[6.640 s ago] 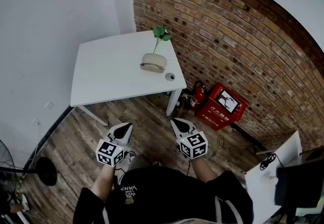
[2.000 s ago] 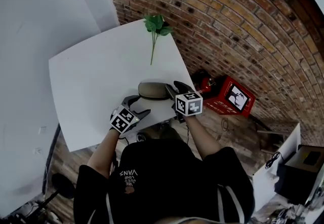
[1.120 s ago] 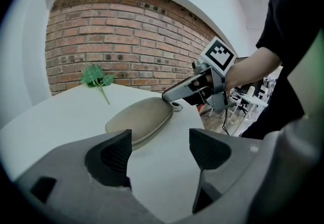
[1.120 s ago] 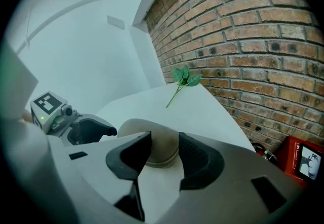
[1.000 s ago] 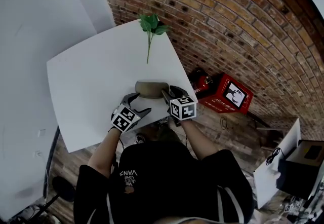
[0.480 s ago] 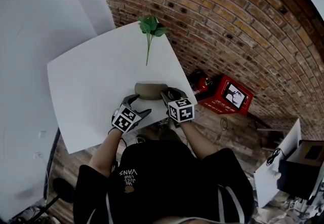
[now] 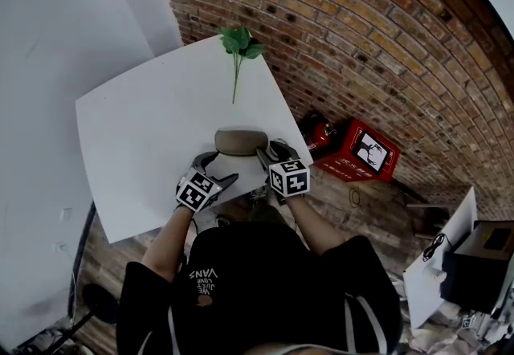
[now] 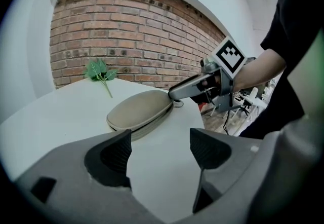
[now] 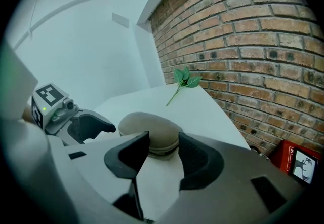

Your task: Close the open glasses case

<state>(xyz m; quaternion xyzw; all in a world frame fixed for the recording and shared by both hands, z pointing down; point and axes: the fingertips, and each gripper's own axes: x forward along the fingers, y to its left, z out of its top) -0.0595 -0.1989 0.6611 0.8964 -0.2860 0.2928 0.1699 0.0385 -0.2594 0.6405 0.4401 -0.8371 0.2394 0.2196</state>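
White table point(image 7: 136, 128) by a brick wall point(image 7: 361, 40) bore the tan glasses case point(image 7: 240, 141), lid seemingly down. At its end the right gripper point(image 9: 163, 143) was opening its jaws; the left gripper point(image 8: 158, 143) stood open, empty.

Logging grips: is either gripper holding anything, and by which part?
Nothing is held. The left gripper stands open, empty; the right gripper is opening its jaws at the end of the glasses case, not pressing it.
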